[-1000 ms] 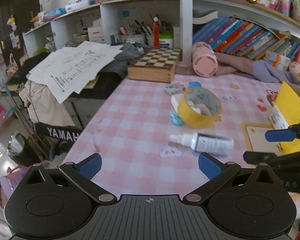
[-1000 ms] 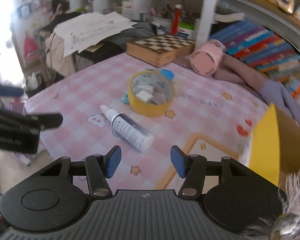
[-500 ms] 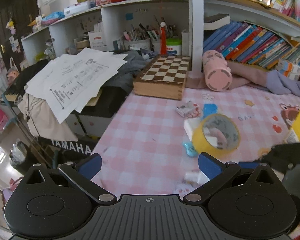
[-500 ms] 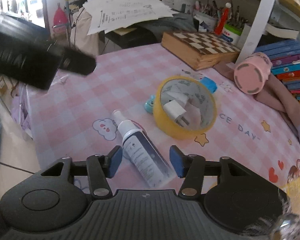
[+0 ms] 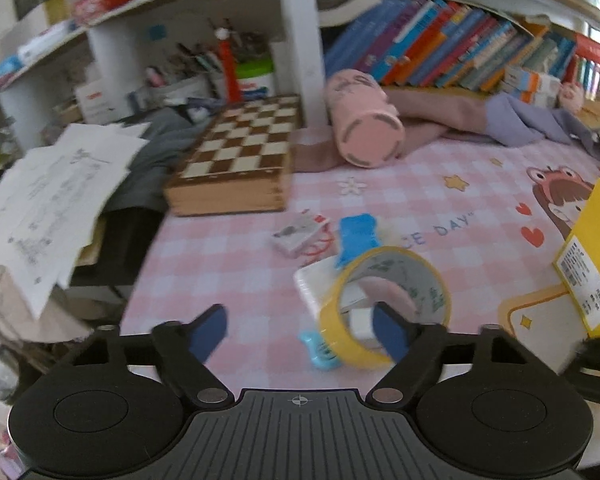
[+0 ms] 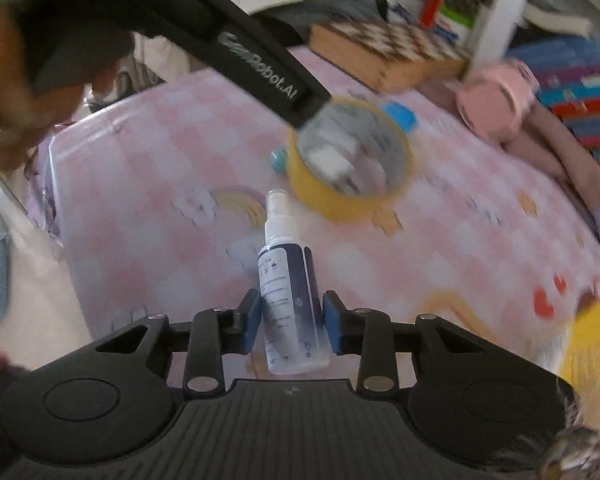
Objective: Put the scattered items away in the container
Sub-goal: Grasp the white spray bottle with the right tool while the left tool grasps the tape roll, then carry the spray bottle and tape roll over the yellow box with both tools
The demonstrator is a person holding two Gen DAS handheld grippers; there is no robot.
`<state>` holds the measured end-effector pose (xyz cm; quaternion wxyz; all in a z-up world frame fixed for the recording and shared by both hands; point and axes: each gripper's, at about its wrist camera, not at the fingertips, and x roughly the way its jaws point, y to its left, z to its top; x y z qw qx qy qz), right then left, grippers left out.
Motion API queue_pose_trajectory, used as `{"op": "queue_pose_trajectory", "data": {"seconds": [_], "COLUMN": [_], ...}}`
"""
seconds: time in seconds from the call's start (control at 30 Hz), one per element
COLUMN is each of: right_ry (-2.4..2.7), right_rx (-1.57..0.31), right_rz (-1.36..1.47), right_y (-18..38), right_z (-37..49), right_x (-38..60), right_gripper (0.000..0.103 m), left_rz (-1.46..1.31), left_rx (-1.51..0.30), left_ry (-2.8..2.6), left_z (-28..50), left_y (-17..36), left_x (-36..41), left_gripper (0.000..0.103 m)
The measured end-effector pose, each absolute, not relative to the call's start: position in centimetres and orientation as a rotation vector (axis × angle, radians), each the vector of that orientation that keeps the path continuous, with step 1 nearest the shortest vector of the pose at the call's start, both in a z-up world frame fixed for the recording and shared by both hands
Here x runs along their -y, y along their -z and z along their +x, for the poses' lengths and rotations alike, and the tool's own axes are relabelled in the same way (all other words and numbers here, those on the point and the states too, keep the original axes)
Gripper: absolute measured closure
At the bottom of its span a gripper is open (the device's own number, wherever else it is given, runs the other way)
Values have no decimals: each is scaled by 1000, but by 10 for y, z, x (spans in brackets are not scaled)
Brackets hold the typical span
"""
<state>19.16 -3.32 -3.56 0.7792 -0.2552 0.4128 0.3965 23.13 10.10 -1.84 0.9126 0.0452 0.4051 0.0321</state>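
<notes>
A white and dark blue spray bottle [image 6: 290, 280] lies on the pink checked tablecloth [image 6: 160, 184]. My right gripper [image 6: 292, 322] straddles its lower half, and its blue pads are closing and touching both sides. A yellow tape roll [image 5: 384, 304] stands over a white charger [image 5: 358, 326]. My left gripper [image 5: 298, 334] is closing at the roll with one pad inside the ring and the other outside; neither pad presses on it. In the right wrist view a black left finger [image 6: 260, 72] reaches the tape roll [image 6: 348, 160]. The yellow box [image 5: 592, 260] stands at the right edge.
A blue clip [image 5: 356, 236], a small card pack [image 5: 298, 234], a white block [image 5: 312, 284] and a light-blue piece [image 5: 320, 350] lie around the tape. Behind them are a chessboard box [image 5: 240, 160], a pink cylinder [image 5: 364, 128], cloths and bookshelves. The table edge drops off at left.
My left gripper swung right onto the tape roll and its jaws narrowed. My right gripper came down over the spray bottle and closed onto its sides.
</notes>
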Motion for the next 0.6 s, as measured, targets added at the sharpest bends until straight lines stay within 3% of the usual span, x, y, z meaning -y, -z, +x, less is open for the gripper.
{"op": "queue_pose_trajectory", "data": {"seconds": [0.2, 0.3, 0.47, 0.6], "right_ry": [-786, -788, -808, -833], "right_rx": [-937, -932, -938, -957], "right_rz": [-512, -505, -539, -567], "right_y": [38, 39, 46, 51], "right_z": [192, 191, 193, 197], "right_x": [54, 56, 49, 44], "right_gripper": [72, 72, 72, 73], "left_rz": [81, 67, 41, -159], "left_rx": [-910, -929, -922, -896], "left_ry": [-38, -42, -56, -73], "left_z": [251, 253, 247, 237], "left_y": [40, 46, 44, 26], "left_x": [-96, -96, -97, -116], "left_gripper": [75, 85, 97, 97]}}
